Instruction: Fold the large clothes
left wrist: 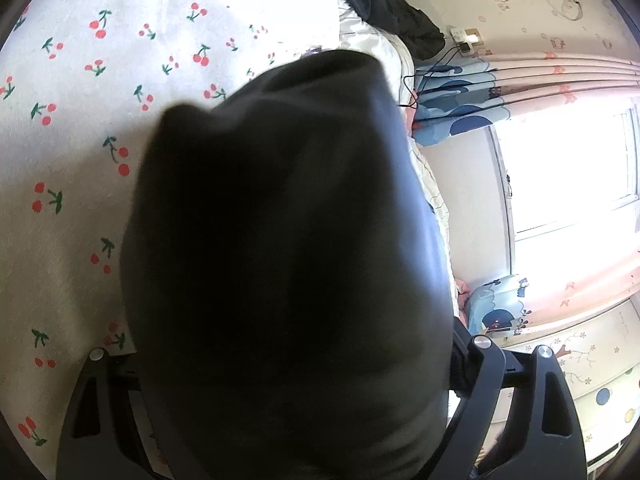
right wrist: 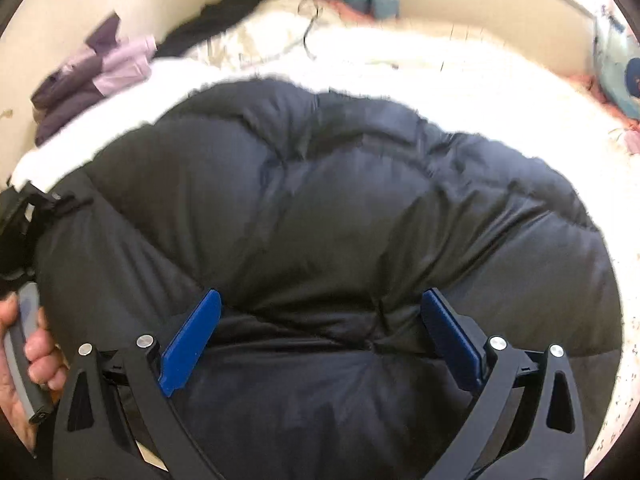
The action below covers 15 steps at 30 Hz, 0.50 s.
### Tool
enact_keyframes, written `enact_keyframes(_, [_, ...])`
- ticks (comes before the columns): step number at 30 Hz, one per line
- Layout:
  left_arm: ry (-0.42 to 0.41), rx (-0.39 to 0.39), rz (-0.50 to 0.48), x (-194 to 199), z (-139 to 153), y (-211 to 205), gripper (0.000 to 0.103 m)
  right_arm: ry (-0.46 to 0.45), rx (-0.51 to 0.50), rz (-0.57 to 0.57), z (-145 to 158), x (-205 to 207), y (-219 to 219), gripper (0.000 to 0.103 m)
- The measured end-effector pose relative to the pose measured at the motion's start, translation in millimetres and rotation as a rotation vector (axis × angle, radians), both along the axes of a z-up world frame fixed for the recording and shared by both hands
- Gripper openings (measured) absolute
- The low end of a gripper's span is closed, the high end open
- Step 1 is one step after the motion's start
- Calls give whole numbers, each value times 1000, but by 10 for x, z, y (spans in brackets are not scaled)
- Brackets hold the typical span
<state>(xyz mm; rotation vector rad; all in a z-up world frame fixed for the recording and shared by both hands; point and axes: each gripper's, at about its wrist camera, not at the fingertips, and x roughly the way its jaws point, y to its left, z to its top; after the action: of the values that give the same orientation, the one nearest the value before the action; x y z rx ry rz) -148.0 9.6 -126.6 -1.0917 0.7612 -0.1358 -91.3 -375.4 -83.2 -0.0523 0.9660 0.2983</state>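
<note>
The puffy black quilted down jacket (right wrist: 320,208) bulges between the right gripper's (right wrist: 320,332) wide-spread blue fingers (right wrist: 192,340). Dark fabric (left wrist: 280,260) of the jacket drapes over the left gripper (left wrist: 296,380), hiding its fingers, so I cannot tell its opening.

black quilted jacket (right wrist: 320,208), cherry-print white sheet (left wrist: 80,120), blue fingers (right wrist: 192,336)

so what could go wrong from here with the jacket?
1. The black puffer jacket bulges between the right hand-held gripper's wide-open fingers; closing may catch only slick shell and slip.
2. Dark fabric covers the left hand-held gripper's fingers, so its grip can't be checked from that camera.
3. A cable lies on the bedding behind; a dragged jacket could snag it.
</note>
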Motion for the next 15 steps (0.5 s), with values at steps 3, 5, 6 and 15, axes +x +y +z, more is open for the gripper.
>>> enact_keyframes(3, [-14, 2, -1, 31, 9, -6, 84, -12, -72, 40, -160, -28, 97, 97])
enact_keyframes(5, [-31, 11, -5, 17, 27, -19, 77, -20, -56, 29, -109, -88, 50, 97])
enact_keyframes(6, [-38, 19, -8, 20, 42, -29, 77, -40, -60, 29, -87, -140, 46, 97])
enact_keyframes(15, [-314, 192, -115, -223, 742, -557, 51, -26, -160, 93, -349, -67, 259, 97])
